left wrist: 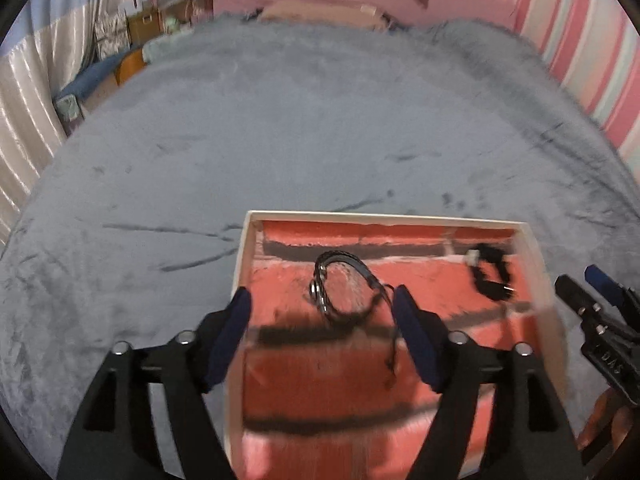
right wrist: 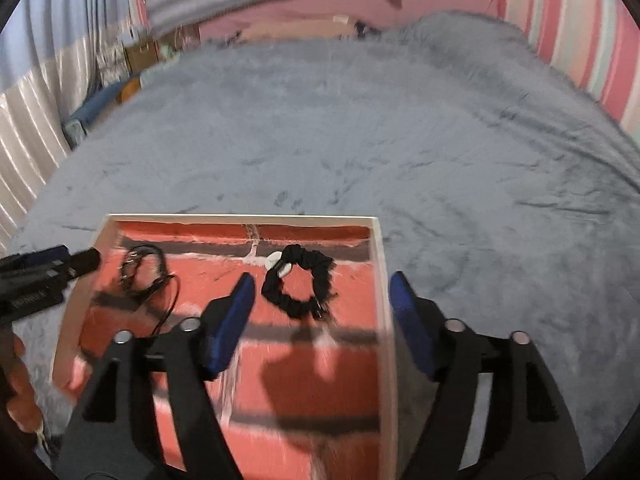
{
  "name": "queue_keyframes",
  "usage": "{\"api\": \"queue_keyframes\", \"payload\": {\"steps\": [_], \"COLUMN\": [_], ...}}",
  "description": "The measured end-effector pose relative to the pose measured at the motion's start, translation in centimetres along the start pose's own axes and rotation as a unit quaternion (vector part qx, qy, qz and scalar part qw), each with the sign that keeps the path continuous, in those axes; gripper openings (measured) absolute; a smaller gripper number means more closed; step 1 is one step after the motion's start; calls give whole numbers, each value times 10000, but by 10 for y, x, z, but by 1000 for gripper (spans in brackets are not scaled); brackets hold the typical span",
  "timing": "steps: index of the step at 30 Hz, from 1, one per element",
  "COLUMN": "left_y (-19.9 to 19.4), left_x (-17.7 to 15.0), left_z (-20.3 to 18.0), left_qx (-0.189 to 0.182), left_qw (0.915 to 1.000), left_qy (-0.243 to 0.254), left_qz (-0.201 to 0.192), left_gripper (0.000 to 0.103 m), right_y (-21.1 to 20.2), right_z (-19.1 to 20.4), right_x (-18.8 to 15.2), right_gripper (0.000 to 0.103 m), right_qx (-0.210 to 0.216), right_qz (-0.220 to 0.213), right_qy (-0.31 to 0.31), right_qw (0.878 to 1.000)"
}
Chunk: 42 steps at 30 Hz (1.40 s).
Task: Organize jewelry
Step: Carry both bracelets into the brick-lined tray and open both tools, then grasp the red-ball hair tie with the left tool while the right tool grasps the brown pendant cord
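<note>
Shallow white-rimmed tray (left wrist: 245, 256) with a red brick-pattern lining: rests on a grey plush bedspread (left wrist: 280, 128) that runs wide and bare to the left, beyond the far rim and to the right.

Left black gripper with blue finger pads (left wrist: 322, 316): jaws spread apart, holding nothing; poised over the tray's left half, its left pad (left wrist: 232, 334) over the left rim. In the right wrist view this tool (right wrist: 60, 266) enters at the tray's left rim.

Thin black cord bracelet with small metal rings (left wrist: 344, 292): lies on the lining in the tray's left half, between the left gripper's pads in view but untouched; a loose cord end trails toward the near side.

Black ruffled fabric scrunchie with a small white charm (right wrist: 300, 286): lies in the tray's right half, near the far right corner, well apart from the bracelet.

Right black gripper with blue finger pads (right wrist: 322, 312): jaws spread apart, empty; right pad (right wrist: 410, 328) outside the right rim, left pad over the lining.

Writing: embossed letters on the right gripper's body (left wrist: 608, 360), apparently "DAS", blurred.
</note>
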State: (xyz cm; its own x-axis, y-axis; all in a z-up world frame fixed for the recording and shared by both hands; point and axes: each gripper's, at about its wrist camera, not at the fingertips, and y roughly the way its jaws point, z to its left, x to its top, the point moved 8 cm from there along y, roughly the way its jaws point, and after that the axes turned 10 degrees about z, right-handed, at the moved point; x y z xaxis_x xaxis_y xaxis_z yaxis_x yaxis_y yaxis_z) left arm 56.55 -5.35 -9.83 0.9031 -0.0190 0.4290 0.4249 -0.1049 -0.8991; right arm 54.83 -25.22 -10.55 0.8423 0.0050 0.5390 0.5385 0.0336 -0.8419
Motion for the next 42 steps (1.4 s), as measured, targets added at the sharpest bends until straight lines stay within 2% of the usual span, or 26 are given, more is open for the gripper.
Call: {"api": "queue_keyframes", "payload": {"steps": [1, 4, 7, 10, 15, 19, 24, 28, 31, 35, 38, 42], "left_y": [-20, -69, -113, -143, -173, -173, -156, -135, -121, -106, -99, -91], "left_x": [-9, -39, -80, -121, -190, -242, -288, -316, -329, -342, -345, -347], "left_z": [2, 12, 27, 41, 58, 56, 57, 64, 67, 69, 71, 70], "left_qx": [-44, -24, -91, -125, 153, 320, 428, 416, 365, 470, 404, 351], "left_qw": [9998, 9980, 9955, 9935, 9901, 9899, 9904, 9930, 9951, 9958, 9966, 9975], "left_qy": [18, 71, 44, -51, -19, 90, 130, 12, -67, -15, -16, 25], "left_qz": [-183, -633, -937, -1131, -1392, -1380, -1308, -1103, -920, -781, -721, -610], "left_gripper": [83, 89, 93, 96, 99, 99, 99, 99, 99, 99, 99, 99], "right_y": [-14, -59, -90, -116, -137, -146, -150, -147, -138, -125, -116, -110], "right_z": [1, 10, 19, 25, 36, 48, 58, 57, 61, 64, 63, 63], "right_x": [-8, -42, -77, -118, -180, -230, -278, -302, -317, -332, -338, -342], "right_gripper": [80, 92, 99, 99, 99, 99, 99, 99, 98, 87, 78, 70], "right_qx": [7, -108, -185, -186, 75, 75, 9, -72, -52, -118, -106, -37], "right_qz": [-107, -445, -628, -740, -723, -733, -810, -803, -638, -395, -269, -171], "right_qy": [-59, -265, -401, -385, -164, -111, -16, 58, 57, -15, 14, 23], "right_qw": [9999, 9986, 9970, 9963, 9972, 9972, 9967, 9967, 9979, 9991, 9996, 9998]}}
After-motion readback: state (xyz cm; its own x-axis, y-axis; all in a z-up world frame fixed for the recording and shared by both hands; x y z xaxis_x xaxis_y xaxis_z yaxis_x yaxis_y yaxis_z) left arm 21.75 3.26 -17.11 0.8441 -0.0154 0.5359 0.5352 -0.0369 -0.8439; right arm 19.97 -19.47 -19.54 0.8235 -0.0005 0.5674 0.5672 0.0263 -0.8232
